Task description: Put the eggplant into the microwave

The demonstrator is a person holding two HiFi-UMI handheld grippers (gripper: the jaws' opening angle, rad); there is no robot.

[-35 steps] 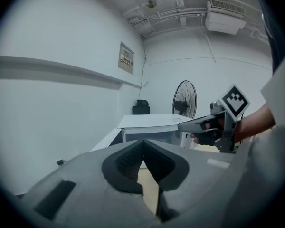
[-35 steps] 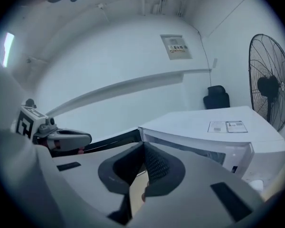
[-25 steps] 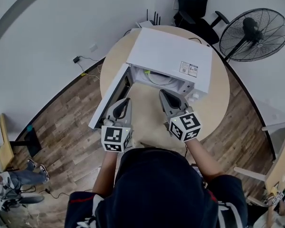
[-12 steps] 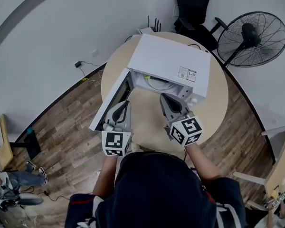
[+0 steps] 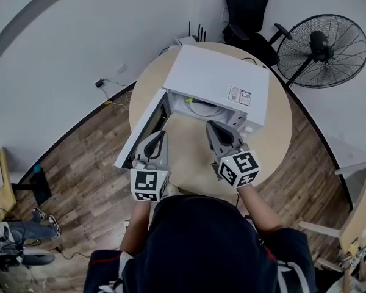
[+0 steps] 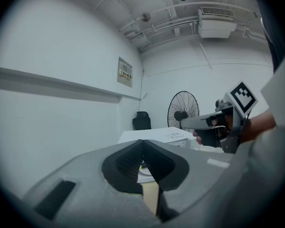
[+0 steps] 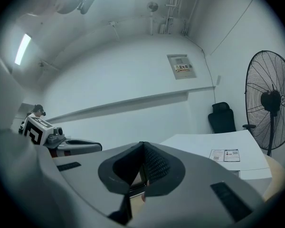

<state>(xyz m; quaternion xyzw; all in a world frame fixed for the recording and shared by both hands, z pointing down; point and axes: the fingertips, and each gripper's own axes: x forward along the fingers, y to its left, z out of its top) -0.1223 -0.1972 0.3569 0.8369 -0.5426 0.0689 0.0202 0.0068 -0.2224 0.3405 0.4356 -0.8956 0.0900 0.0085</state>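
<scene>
The microwave (image 5: 219, 81) sat on the round table (image 5: 274, 133) with its door (image 5: 143, 130) swung wide to the left, showing part of the cavity and its turntable (image 5: 201, 107). The left gripper (image 5: 160, 136) and the right gripper (image 5: 216, 129) hovered side by side just in front of the opening. Each had its jaws pressed together with nothing between them. No eggplant could be made out on the table or in either gripper. It was probably either already inside, hidden beneath the microwave's top, or out of view. If it was inside, only shutting the door remained.
</scene>
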